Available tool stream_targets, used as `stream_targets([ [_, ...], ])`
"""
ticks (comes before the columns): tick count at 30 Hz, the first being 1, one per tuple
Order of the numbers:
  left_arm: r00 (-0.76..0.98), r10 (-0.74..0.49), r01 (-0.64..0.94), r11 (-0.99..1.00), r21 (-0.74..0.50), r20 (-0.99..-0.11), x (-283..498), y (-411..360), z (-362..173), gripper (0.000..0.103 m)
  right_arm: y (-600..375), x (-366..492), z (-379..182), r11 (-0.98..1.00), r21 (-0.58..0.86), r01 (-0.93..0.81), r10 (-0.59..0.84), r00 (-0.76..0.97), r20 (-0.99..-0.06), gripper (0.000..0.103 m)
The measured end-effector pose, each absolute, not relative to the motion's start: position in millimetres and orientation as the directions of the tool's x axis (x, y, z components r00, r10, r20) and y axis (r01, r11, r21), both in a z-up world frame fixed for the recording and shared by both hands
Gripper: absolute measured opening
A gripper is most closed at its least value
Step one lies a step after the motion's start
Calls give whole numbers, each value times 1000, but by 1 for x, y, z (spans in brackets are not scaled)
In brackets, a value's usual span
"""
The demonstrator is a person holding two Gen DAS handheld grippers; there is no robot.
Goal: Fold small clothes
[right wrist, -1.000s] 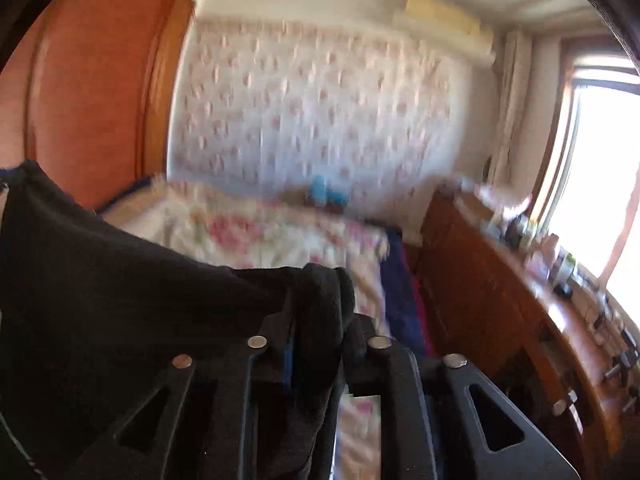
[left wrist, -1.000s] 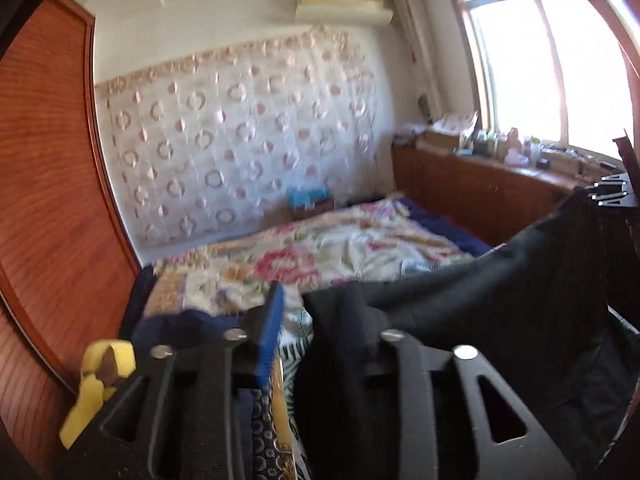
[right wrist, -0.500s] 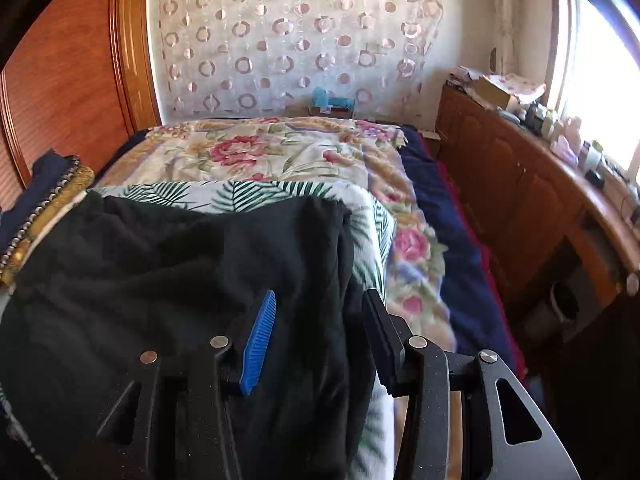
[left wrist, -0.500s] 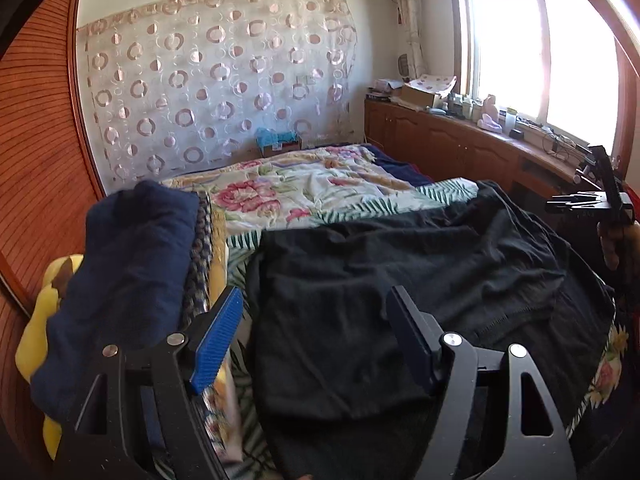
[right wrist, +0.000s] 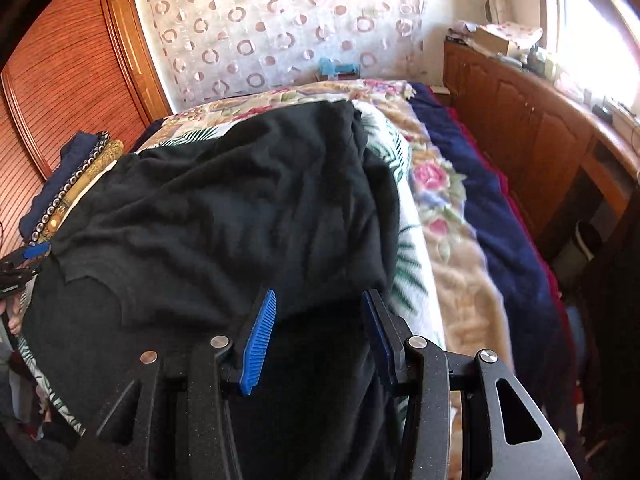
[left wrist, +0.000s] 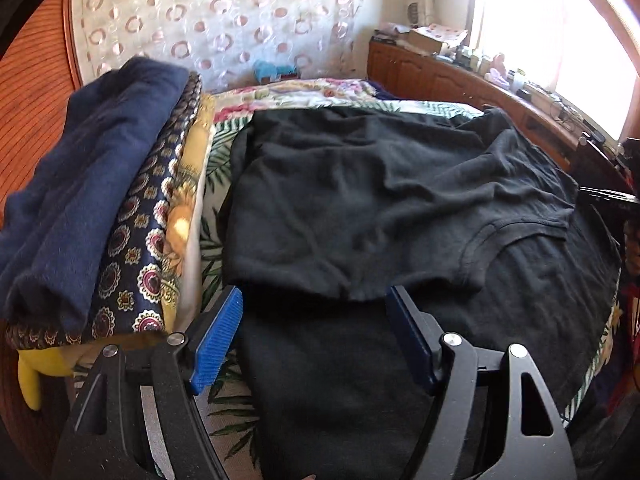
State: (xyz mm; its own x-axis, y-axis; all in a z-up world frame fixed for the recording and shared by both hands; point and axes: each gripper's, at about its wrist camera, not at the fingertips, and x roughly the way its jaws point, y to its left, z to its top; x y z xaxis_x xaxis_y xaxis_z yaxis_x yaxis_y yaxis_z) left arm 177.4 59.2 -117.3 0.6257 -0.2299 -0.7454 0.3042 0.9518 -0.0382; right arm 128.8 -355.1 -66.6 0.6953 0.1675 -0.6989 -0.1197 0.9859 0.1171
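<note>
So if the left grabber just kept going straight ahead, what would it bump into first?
Most likely the black t-shirt. The left gripper is open, and the shirt's folded-over edge lies right between and ahead of its fingers on the bed. The stack of folded clothes sits off to its left, out of that line.

No lettering, brand, number or sign can be read in either view: neither ahead of the jaws nor to either side of them.
</note>
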Motion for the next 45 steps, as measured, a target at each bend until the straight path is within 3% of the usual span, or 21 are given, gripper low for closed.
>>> stream_targets([
  [5,602,-204,289,957,-28,-772,183,55,-128,75,-346,125,-69,984,135,-120,180,696,-695,47],
  [8,594,-182,310,951,14,-784,183,46,-131,84,-337,129,-78,989,93,-117,148,689,-709,47],
  [15,571,-192,290,957,-23,-798,188,54,-134,97,-341,152,-83,993,96,-71,119,682,-722,47],
  [19,570,-190,289,957,-21,-800,189,54,-134,98,-334,163,-86,993,75,-87,115,693,-712,47],
  [23,569,-192,292,956,-22,-799,189,53,-134,98,-316,156,-97,993,-39,-111,52,712,-700,47],
  [32,565,-207,293,955,-41,-799,186,57,-133,98,-313,155,-104,993,-28,-116,64,718,-694,47],
  [37,577,-279,281,950,-135,-767,180,69,-124,85,-313,153,-103,993,-30,-113,62,723,-688,47],
  [45,591,-306,229,951,-209,-747,186,77,-116,49,-315,152,-102,993,-32,-115,62,724,-687,47],
])
